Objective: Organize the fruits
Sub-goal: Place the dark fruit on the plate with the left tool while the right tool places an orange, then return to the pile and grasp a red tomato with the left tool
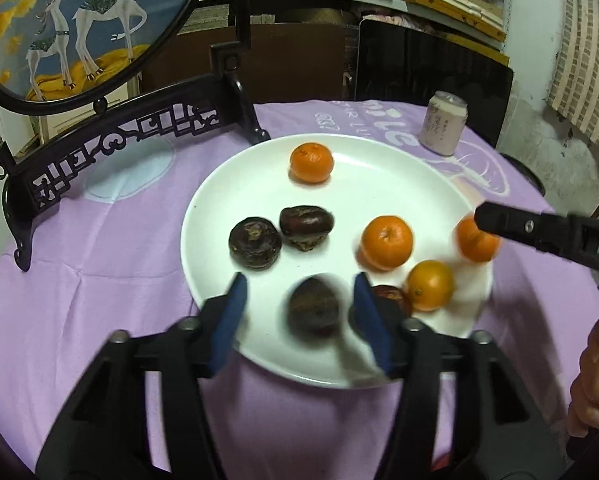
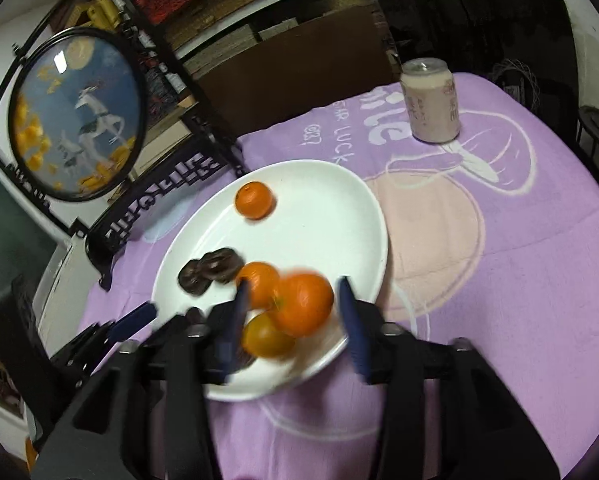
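Nearest the left wrist camera, the left hand-held gripper (image 1: 299, 304) stands spread, its blue pads either side of a dark brown fruit (image 1: 314, 306) on the near part of the white plate (image 1: 203, 216); blur hides whether either pad touches it. The right hand-held gripper (image 2: 291, 312) is likewise spread, framing a blurred orange (image 2: 301, 304) at the plate's right edge, not visibly pinching it.

The fruit lies loosely sorted on the plate: two more dark ones (image 1: 254, 243) (image 1: 306, 227) touching each other left of centre, another orange (image 1: 386, 242) and a yellower one (image 1: 429, 285) near the right gripper, a reddish-brown piece (image 1: 391, 295) partly hidden behind the left gripper's pad, and a lone orange (image 1: 311, 162) at the far side.

The oranges look light, round and smooth, likely to roll, so a gentle grip across the widest middle suits them. The dark fruits look firmer and rougher, flattened, best taken across their sides.

Beyond the plate, the table wears a lilac cloth (image 1: 99, 240), with a pale can (image 1: 443, 128) well apart and a carved stand holding a round deer picture (image 1: 75, 28).
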A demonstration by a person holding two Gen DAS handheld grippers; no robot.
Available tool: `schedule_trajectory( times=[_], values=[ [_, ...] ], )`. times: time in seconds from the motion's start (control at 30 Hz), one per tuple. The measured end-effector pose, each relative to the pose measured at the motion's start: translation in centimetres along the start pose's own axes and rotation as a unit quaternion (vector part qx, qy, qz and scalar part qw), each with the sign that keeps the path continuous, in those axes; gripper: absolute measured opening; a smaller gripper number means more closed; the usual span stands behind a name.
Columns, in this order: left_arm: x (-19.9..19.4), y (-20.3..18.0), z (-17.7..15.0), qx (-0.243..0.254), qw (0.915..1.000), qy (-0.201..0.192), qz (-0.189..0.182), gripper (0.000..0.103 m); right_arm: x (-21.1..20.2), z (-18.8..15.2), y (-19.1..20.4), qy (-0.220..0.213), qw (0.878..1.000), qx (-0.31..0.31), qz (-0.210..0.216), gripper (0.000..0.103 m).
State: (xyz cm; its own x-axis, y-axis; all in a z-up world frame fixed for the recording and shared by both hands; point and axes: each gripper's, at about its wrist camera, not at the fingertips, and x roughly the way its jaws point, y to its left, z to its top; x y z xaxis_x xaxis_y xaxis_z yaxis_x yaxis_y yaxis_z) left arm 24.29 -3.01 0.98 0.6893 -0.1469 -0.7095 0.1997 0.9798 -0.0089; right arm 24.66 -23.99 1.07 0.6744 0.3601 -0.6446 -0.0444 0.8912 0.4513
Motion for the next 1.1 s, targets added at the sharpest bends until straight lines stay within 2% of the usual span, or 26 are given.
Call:
schedule_trajectory(
  times=[0.3, 0.47, 0.6, 0.67, 0.83, 0.97, 1.1],
  values=[
    [-1.0, 0.8, -0.4, -0.012, 0.9999, -0.005, 0.011, 0.063, -1.7, -0.3, 0.2, 0.009, 0.999, 0.017, 0.026, 0.063],
    [-2.8, 0.6, -1.7, -0.006, 0.9997, -0.002, 0.022, 0.067, -5.1, -2.5, 0.8, 0.002, 1.000, 0.000, 0.027, 0.063],
    [-5.2, 0.1, -4.6, 0.007, 0.9997, -0.005, 0.025, 0.077, -7.1, -5.3, 0.6, 0.010, 0.999, -0.002, 0.032, 0.063],
    [-6.0, -0.2, -6.1, 0.013, 0.9997, 0.005, 0.018, 0.077, -7.8, -6.5, 0.4, 0.014, 0.999, -0.002, 0.034, 0.063],
    [-7.3, -2.1, -8.2, 0.024, 0.9989, 0.023, -0.034, 0.077, -10.1, -9.0, -0.5, 0.010, 1.000, -0.005, 0.025, 0.063],
    [-7.6, -4.5, -8.7, 0.051, 0.9964, 0.033, -0.060, 0.077, -11.0, -9.1, -1.6, 0.002, 0.999, 0.014, 0.032, 0.066],
    [-7.0, -5.9, -9.2, 0.065, 0.9935, 0.054, -0.077, 0.077, -10.7, -8.8, -2.3, 0.012, 0.999, 0.029, 0.035, 0.066]
  ],
)
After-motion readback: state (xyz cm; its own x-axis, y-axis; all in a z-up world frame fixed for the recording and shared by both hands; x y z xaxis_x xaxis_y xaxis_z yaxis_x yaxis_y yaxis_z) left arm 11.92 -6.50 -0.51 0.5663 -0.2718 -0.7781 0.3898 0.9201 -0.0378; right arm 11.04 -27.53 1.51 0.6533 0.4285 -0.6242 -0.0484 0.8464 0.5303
